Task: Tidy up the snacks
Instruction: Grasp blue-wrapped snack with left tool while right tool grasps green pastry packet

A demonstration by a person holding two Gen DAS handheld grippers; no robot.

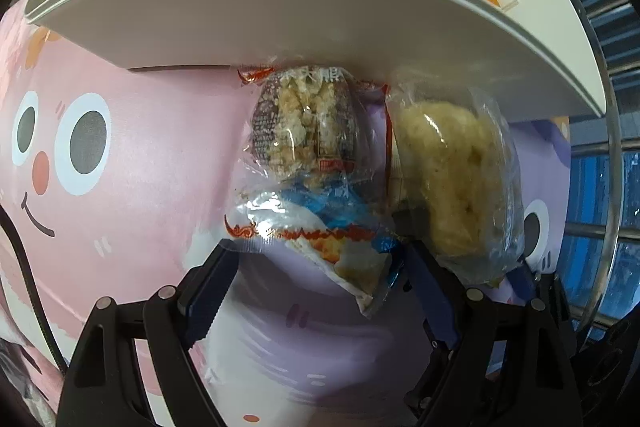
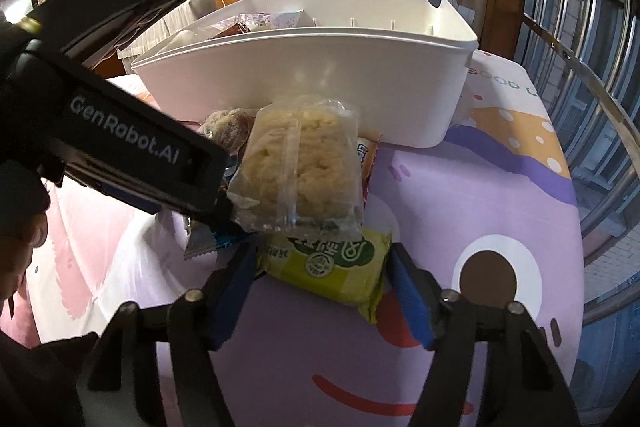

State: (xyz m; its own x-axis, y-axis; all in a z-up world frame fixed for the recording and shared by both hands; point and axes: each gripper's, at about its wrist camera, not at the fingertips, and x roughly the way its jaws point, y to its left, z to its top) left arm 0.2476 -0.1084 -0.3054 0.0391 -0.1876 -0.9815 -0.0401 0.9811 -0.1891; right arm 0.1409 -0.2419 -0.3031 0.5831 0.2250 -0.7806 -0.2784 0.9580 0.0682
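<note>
- Left gripper — jaws spread wide around the blue-and-white snack packet, not clamped on it.
- Right gripper — jaws wide, flanking the green snack packet on the cartoon tablecloth.
- Clear-wrapped pale pastry: beside the white bin, which holds more snacks.

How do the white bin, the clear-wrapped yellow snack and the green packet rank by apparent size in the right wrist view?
1. white bin, clearly largest.
2. clear-wrapped yellow snack.
3. green packet, close to the snack; it is partly covered and nearer the camera, so this order is unsure.
</note>
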